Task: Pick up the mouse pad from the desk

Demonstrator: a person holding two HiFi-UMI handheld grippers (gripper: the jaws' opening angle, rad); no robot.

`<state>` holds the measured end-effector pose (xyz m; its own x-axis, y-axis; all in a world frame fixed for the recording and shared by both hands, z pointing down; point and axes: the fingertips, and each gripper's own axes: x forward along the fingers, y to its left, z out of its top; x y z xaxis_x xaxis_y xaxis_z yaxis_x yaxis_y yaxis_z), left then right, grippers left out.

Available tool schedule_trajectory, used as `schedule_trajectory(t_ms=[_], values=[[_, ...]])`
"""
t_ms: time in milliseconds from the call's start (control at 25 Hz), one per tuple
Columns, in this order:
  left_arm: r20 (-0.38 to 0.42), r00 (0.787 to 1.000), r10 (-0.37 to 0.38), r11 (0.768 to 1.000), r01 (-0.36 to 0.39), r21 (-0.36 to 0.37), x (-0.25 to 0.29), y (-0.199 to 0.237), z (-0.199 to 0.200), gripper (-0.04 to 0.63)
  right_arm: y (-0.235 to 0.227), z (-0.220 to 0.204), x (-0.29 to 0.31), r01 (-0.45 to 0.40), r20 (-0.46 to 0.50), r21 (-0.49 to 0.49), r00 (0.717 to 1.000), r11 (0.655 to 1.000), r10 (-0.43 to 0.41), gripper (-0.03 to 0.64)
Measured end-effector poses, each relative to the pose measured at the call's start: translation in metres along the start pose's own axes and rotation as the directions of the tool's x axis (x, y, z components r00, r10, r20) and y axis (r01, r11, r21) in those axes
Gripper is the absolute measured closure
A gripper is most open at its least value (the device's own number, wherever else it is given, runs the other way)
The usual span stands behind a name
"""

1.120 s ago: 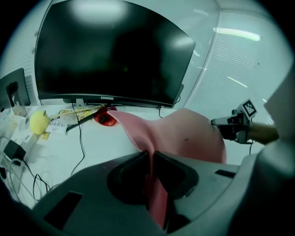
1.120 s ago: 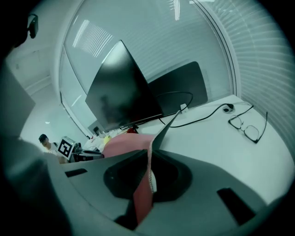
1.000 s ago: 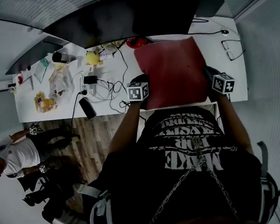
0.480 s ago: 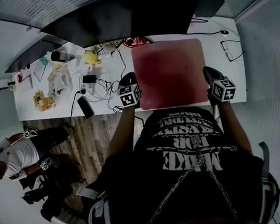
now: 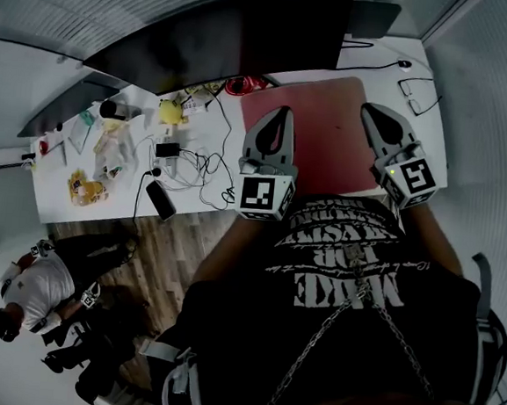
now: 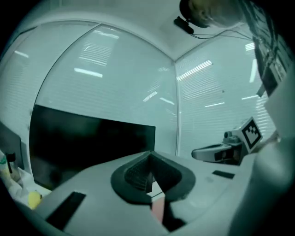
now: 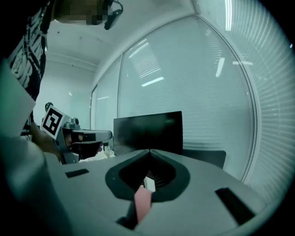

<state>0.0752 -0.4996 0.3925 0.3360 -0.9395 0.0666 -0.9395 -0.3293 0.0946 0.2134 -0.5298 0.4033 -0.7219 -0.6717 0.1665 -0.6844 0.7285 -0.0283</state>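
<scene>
The red mouse pad (image 5: 323, 115) lies flat on the white desk (image 5: 384, 76) in front of the dark monitor (image 5: 250, 38). Both grippers hang well above it and point level toward the monitor. My left gripper (image 5: 284, 113) is over the pad's left side; its jaws have just closed with nothing between them. My right gripper (image 5: 368, 111) is over the pad's right edge, also shut and empty. In the left gripper view only a pink sliver of the pad (image 6: 157, 209) shows through the slit under the shut jaws (image 6: 150, 155); the right gripper view shows the same sliver (image 7: 142, 203).
Tangled cables (image 5: 195, 161), a yellow object (image 5: 167, 110), a black device (image 5: 158, 199) and small clutter cover the desk's left half. Glasses (image 5: 422, 88) lie at the far right corner. A person (image 5: 30, 283) sits on the floor at the lower left.
A second ago the pad was tipped up with a gripper at each near corner. Then it lay flat. Both grippers have since risen off the desk without it.
</scene>
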Motion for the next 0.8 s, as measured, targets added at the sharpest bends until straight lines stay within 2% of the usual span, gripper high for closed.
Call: schedule_trajectory(t_ms=[80, 160, 360, 800], values=[[-0.003, 1.0, 0.005, 1.0, -0.005, 0.02, 0.001, -0.005, -0.003, 0.589, 0.006, 0.006, -0.001, -0.003, 0.018, -0.045, 1.0, 0.999, 0.004, 0.617], [-0.024, 1.0, 0.009, 1.0, -0.009, -0.005, 0.001, -0.006, -0.009, 0.59, 0.008, 0.007, -0.001, -0.004, 0.025, -0.058, 1.0, 0.998, 0.005, 0.618], [-0.039, 0.999, 0.012, 0.999, -0.013, -0.039, 0.003, -0.003, -0.012, 0.59, 0.003, 0.007, -0.001, 0.0, 0.013, -0.042, 1.0, 0.999, 0.0, 0.617], [-0.068, 0.997, 0.023, 0.999, -0.026, -0.038, -0.004, -0.009, -0.014, 0.59, 0.009, 0.0, -0.004, -0.032, -0.011, -0.028, 0.999, 0.999, 0.032, 0.617]])
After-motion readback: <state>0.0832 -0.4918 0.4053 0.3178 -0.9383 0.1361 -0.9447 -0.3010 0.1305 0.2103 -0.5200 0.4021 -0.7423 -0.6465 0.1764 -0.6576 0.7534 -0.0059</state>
